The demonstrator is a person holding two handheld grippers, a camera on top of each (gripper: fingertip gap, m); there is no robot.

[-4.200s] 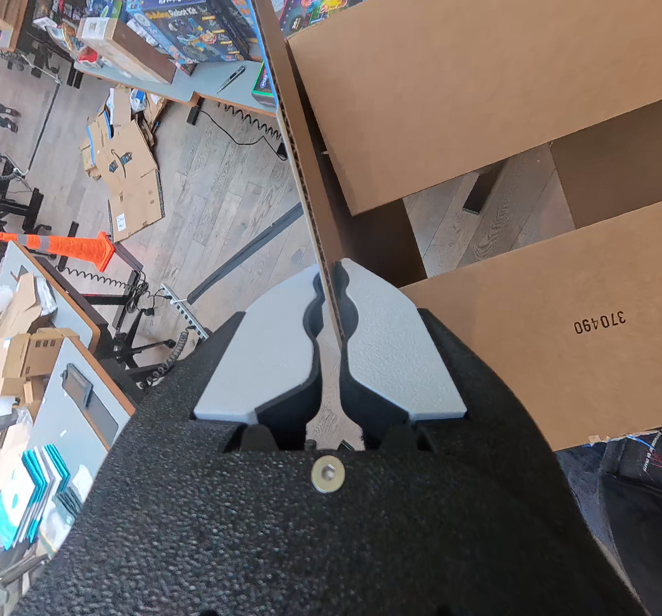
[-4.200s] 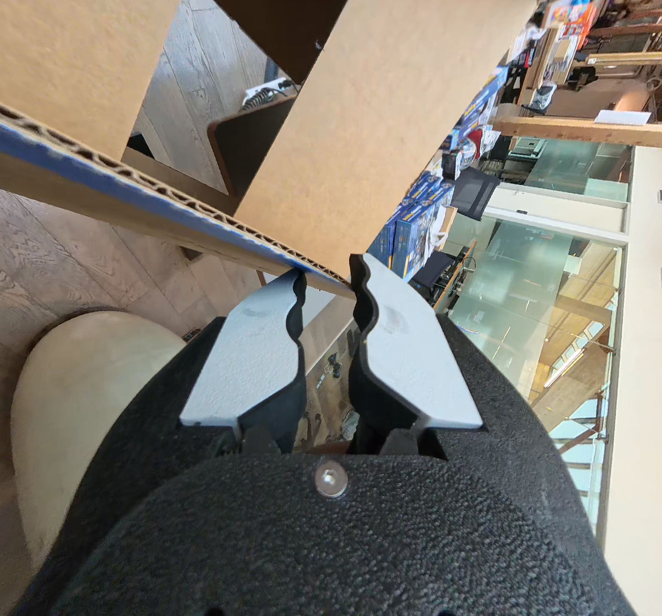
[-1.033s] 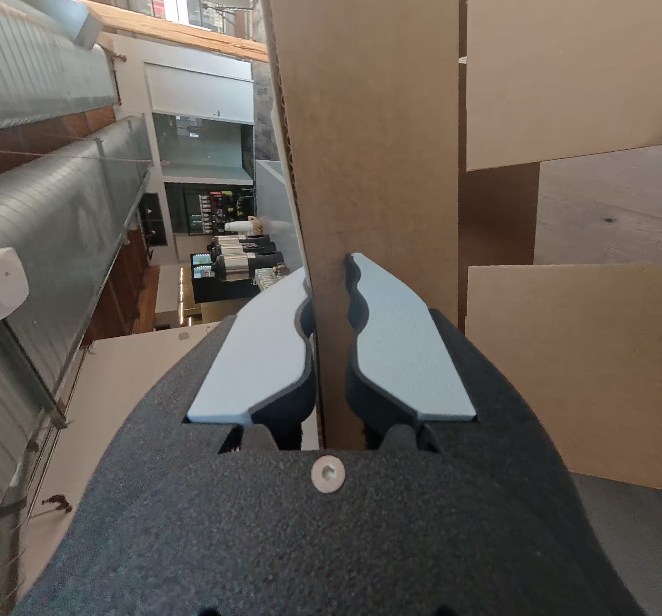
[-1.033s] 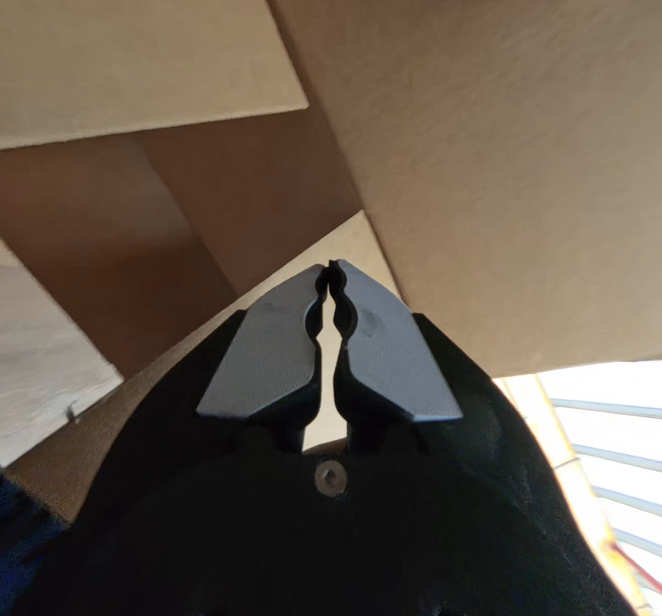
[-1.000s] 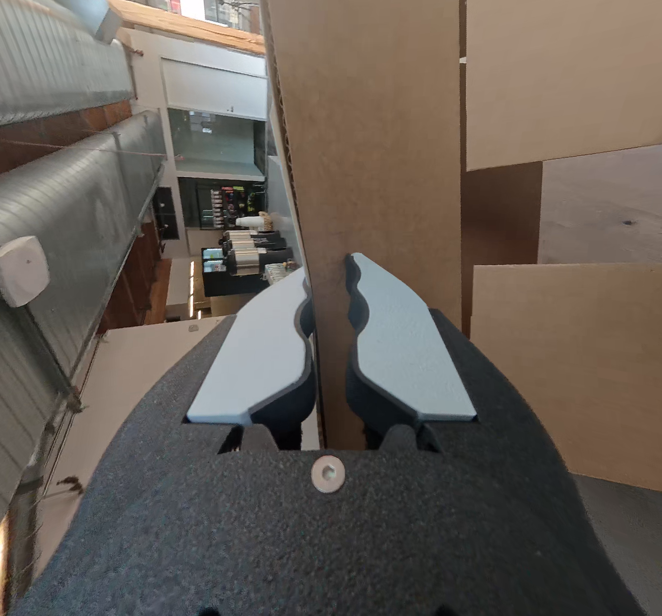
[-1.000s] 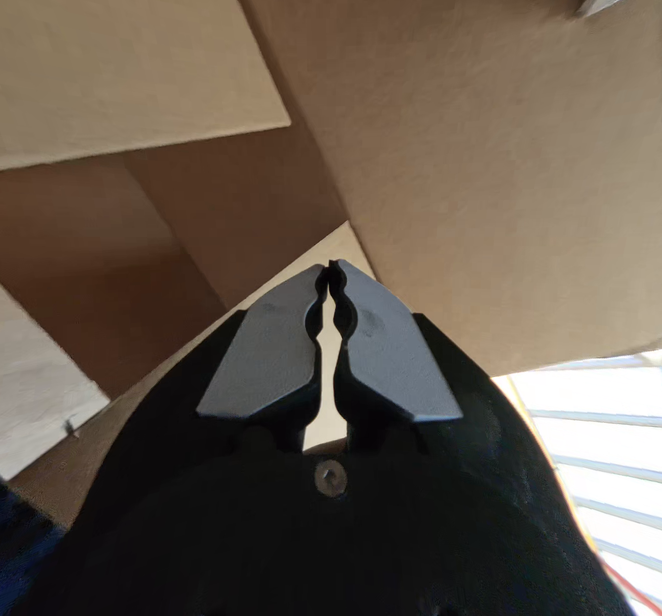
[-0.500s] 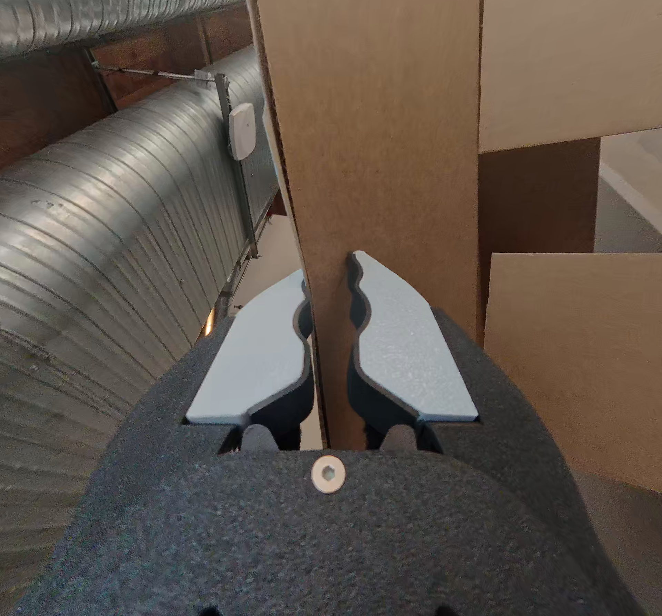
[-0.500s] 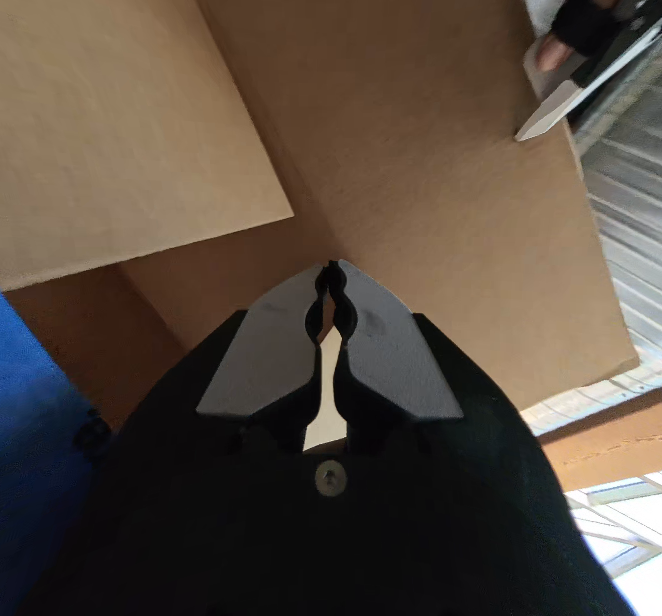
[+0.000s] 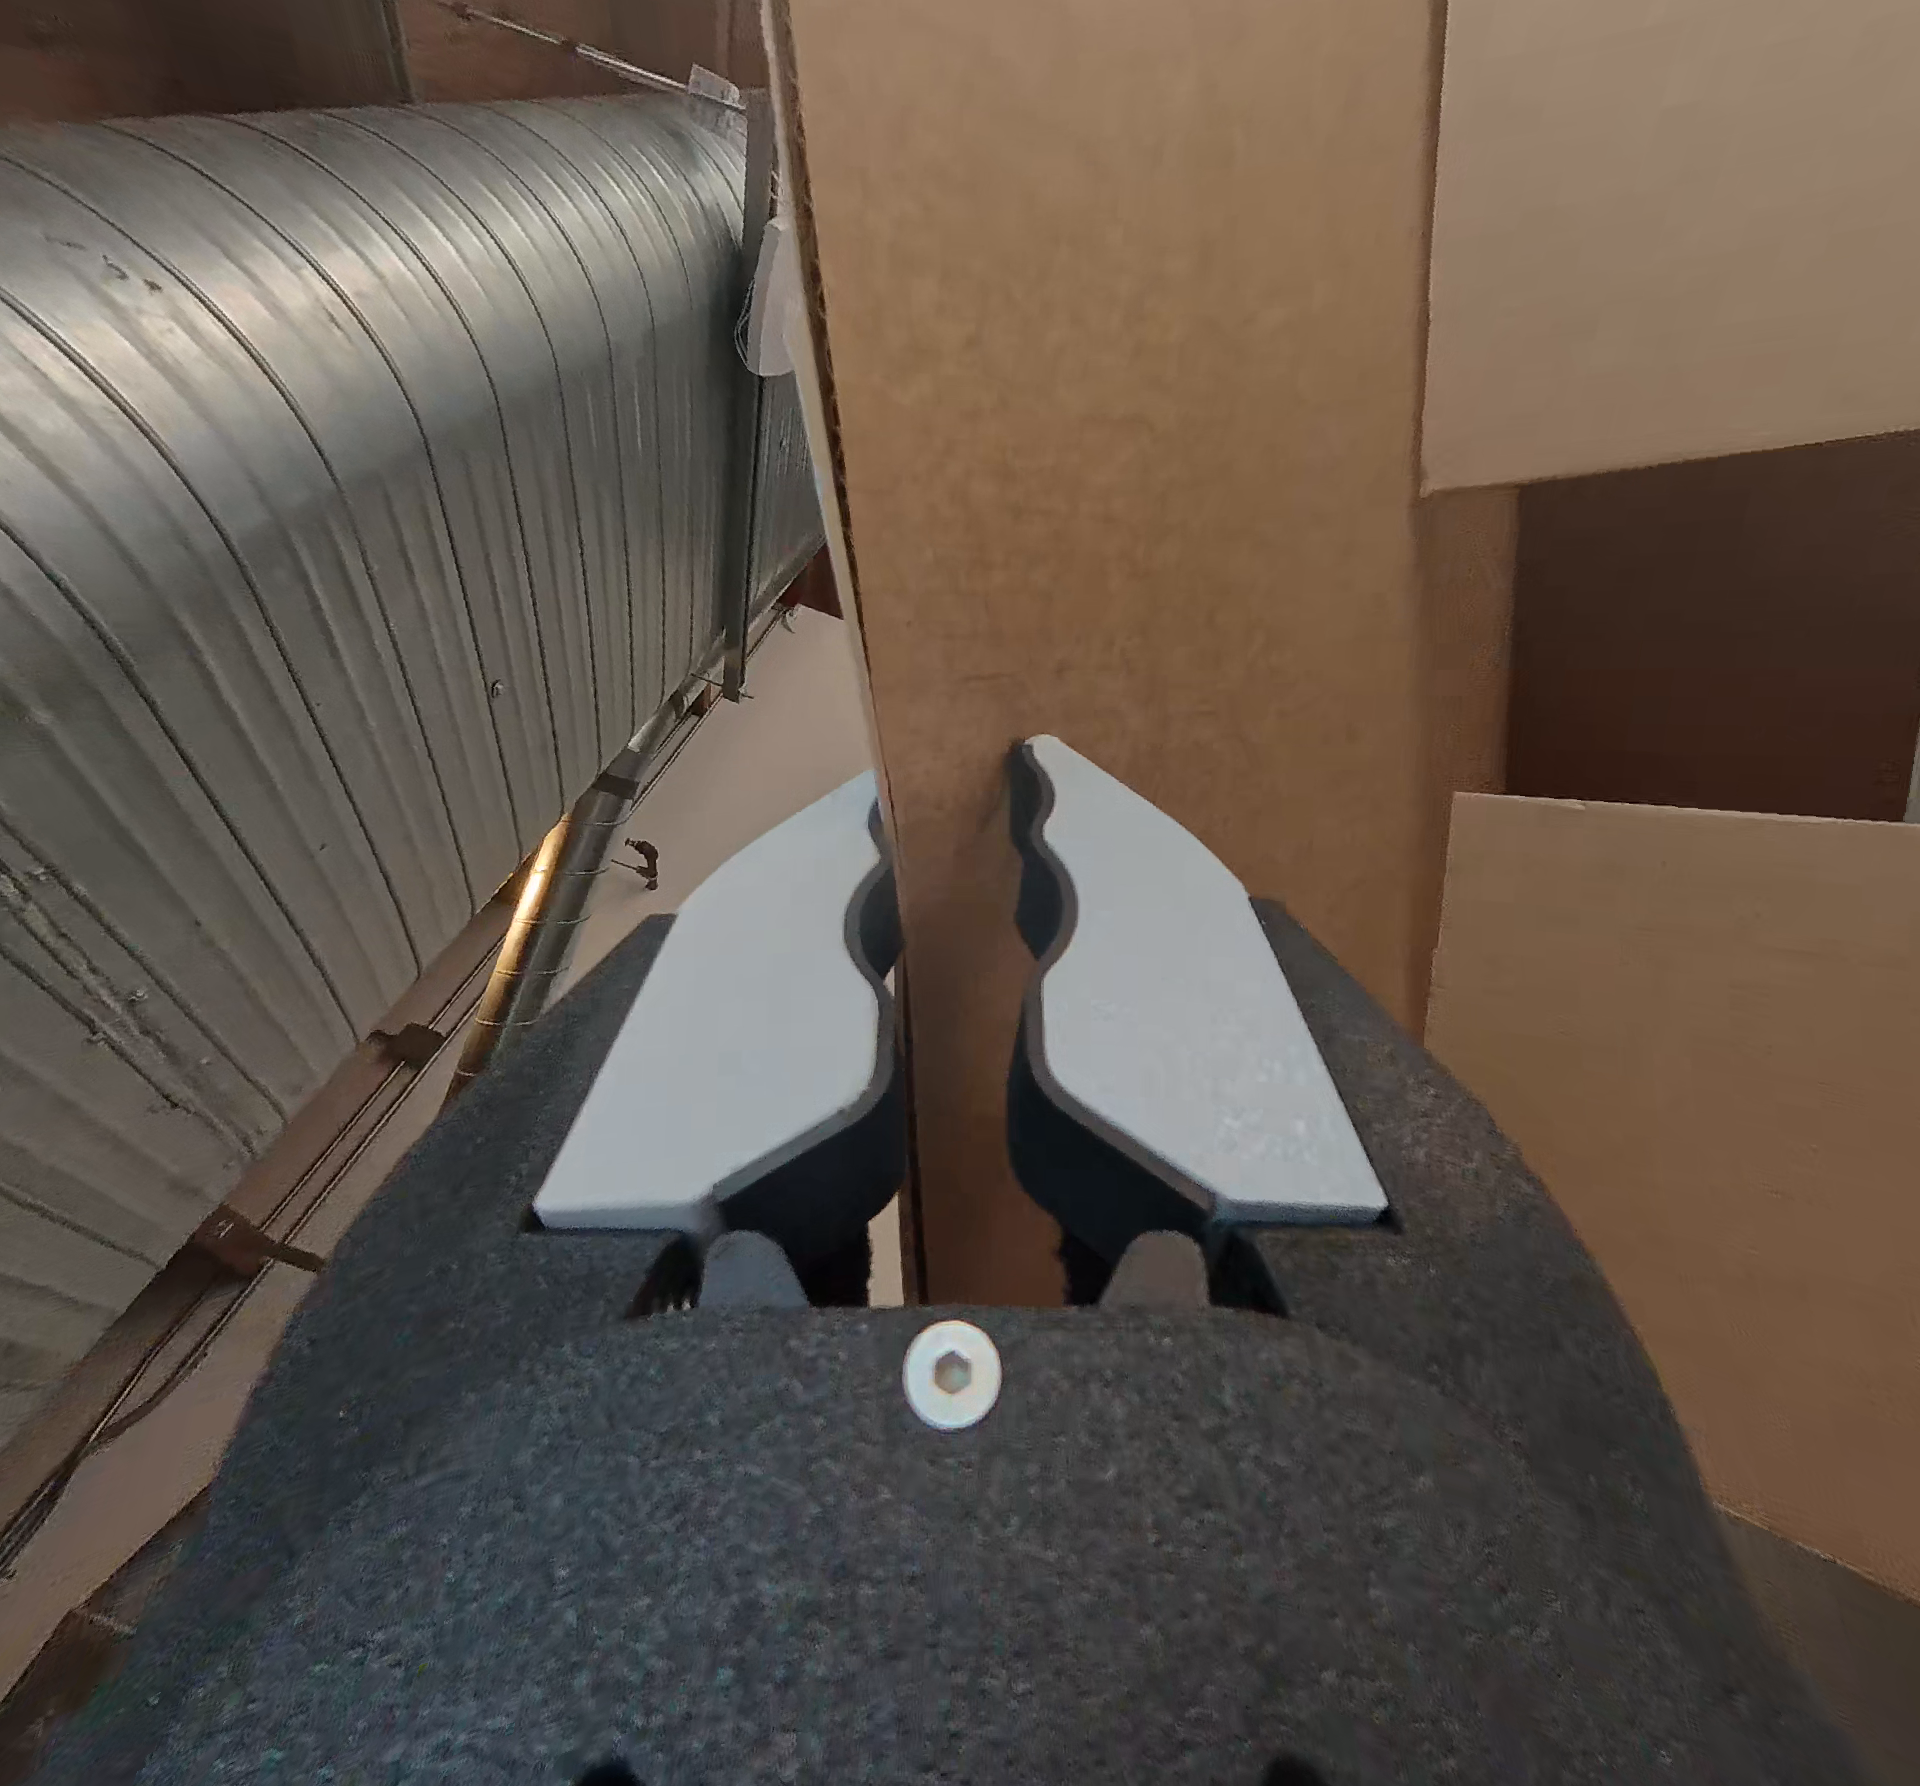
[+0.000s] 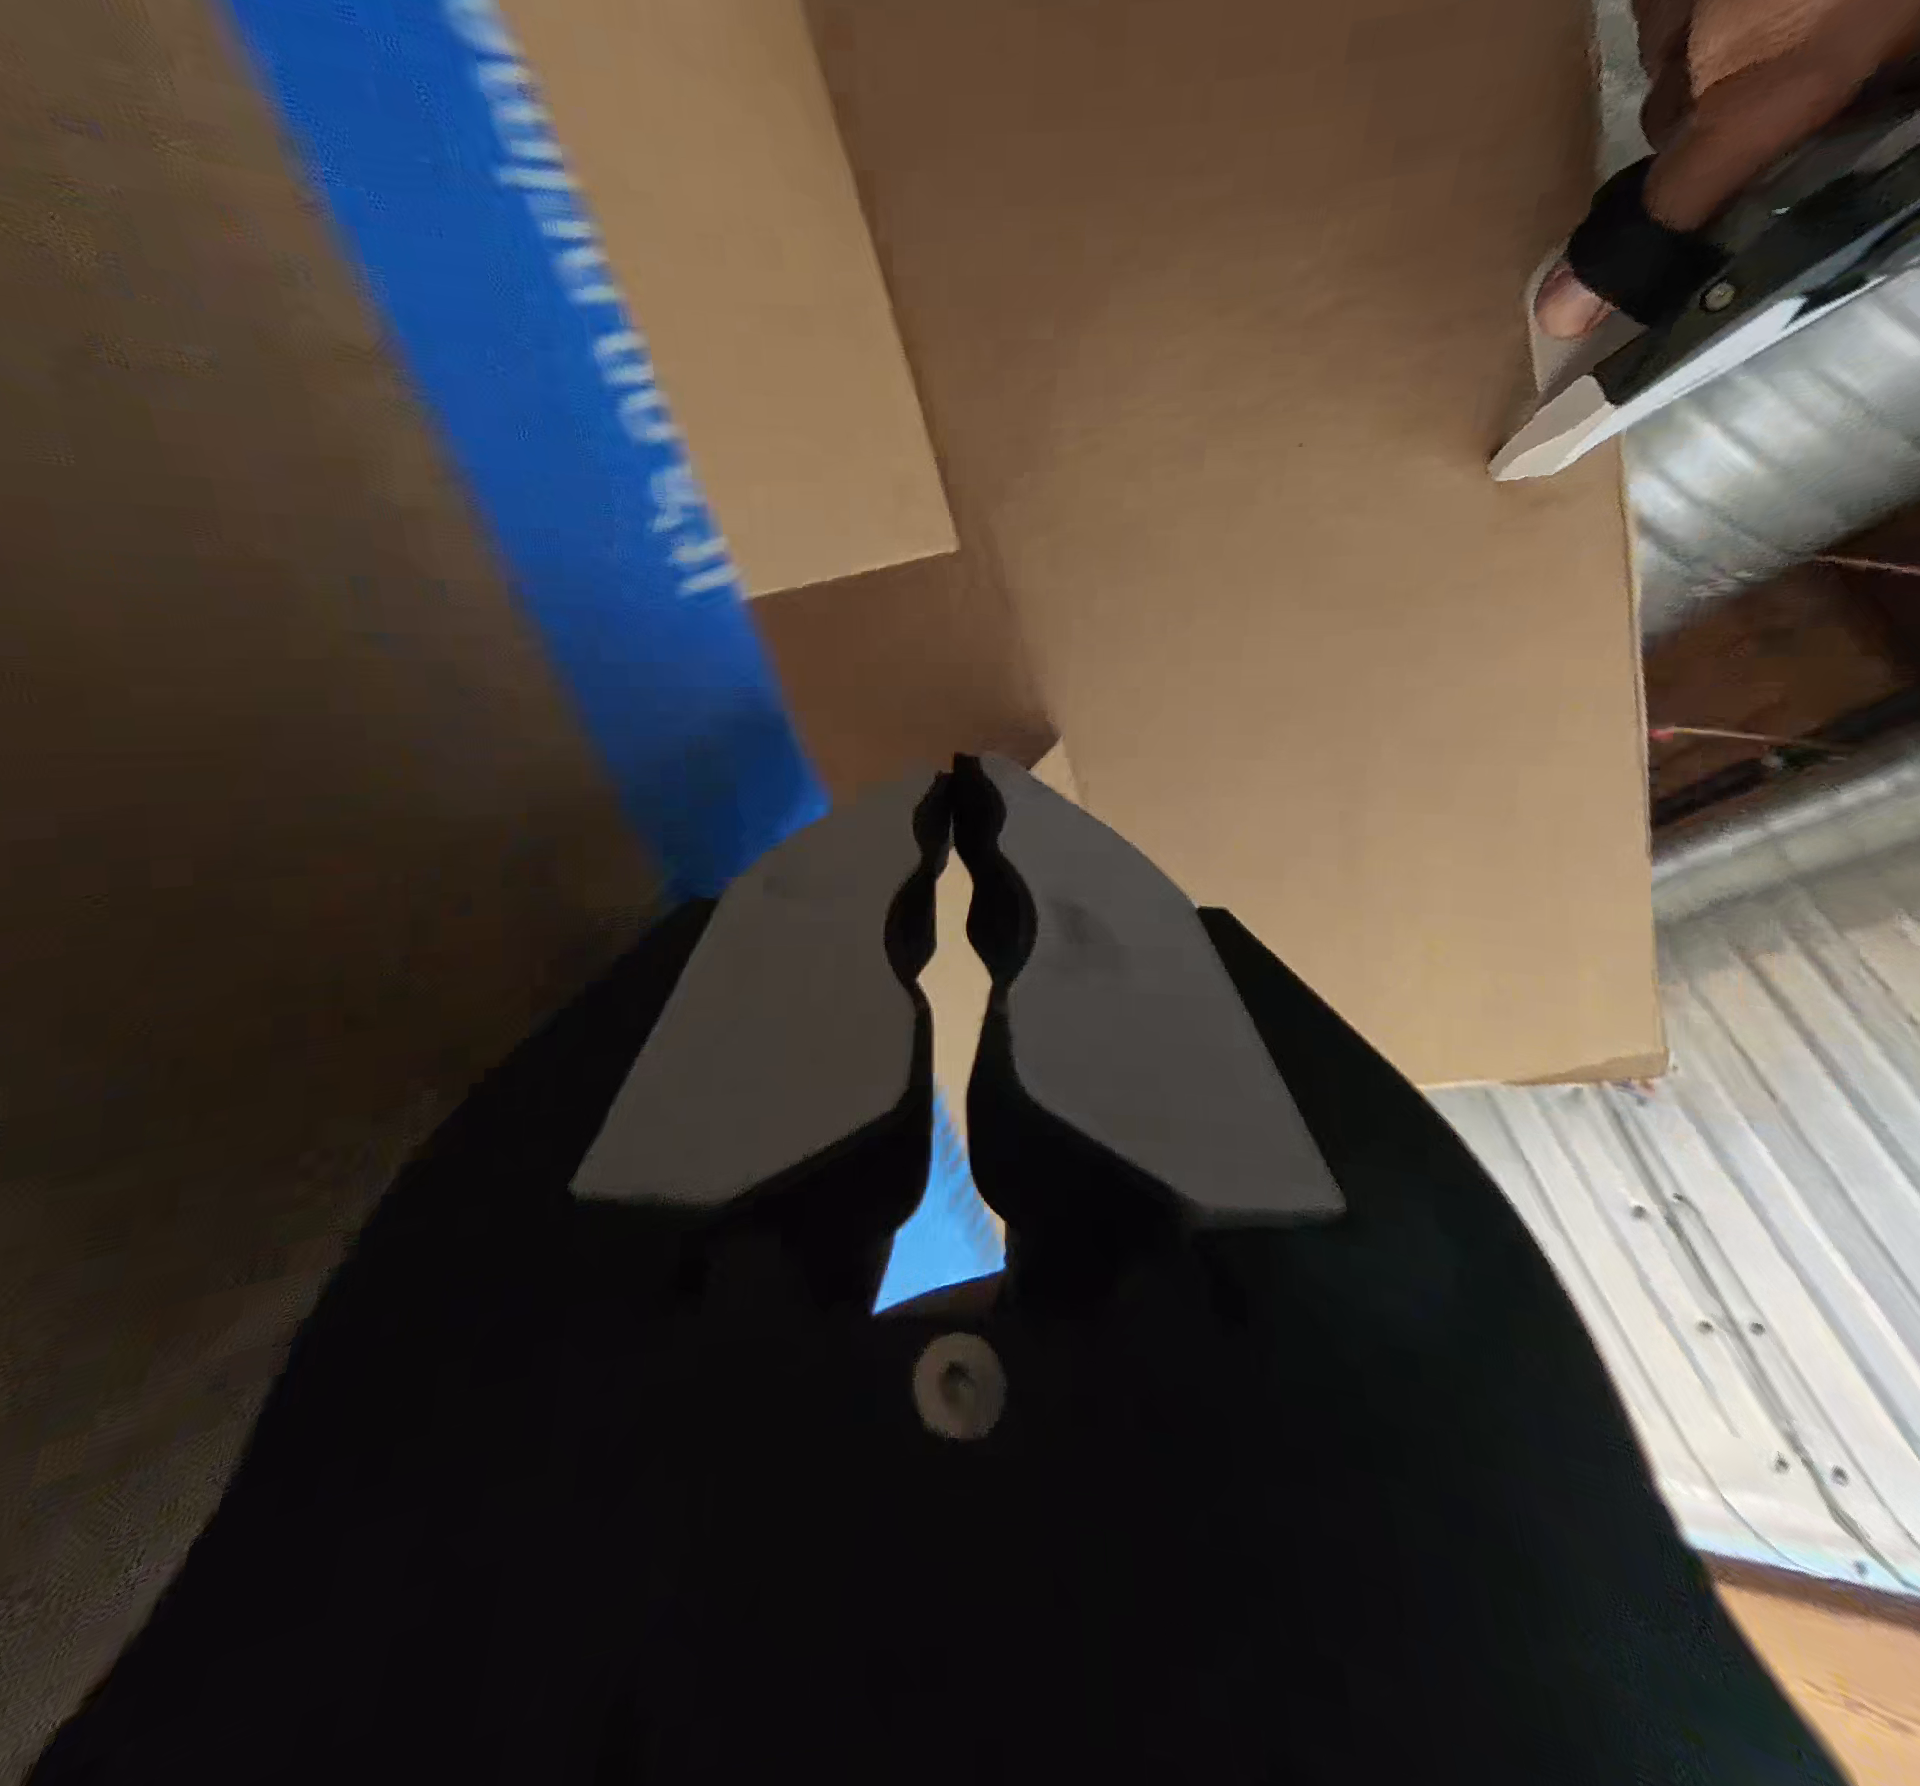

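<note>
the left gripper [image 9: 951, 780] is clamped on a flap [image 9: 1122, 334] of a big brown cardboard box. the flap stands up between its two grey fingers [image 9: 1164, 988]. one finger is on each side of the flap and both touch it. the thin wavy edge of the cardboard runs up on the left of the flap. to the right of this flap there are two more flaps, a pale one [image 9: 1683, 167] up high and another one [image 9: 1673, 1144] lower down. between them you can see the dark inside of the box [image 9: 1714, 635]. to the left, behind the box, a big round silver pipe [image 9: 343, 510] runs along the ceiling.

the right gripper [image 10: 956, 775] has its fingertips pressed together. they hold nothing. a thin gap shows lower down between the fingers. the tips point at the box, right where a wide flap [image 10: 1247, 448] meets the box side. i cannot tell if they touch the cardboard. a blue stripe [image 10: 499, 386] with blurry white marks runs down the box side on the left. at the top right of this view, the other gripper [image 10: 1590, 417] pinches the far edge of the wide flap, and a hand [image 10: 1766, 43] holds that gripper. silver pipe and ribbed metal show past the edge of the flap.
</note>
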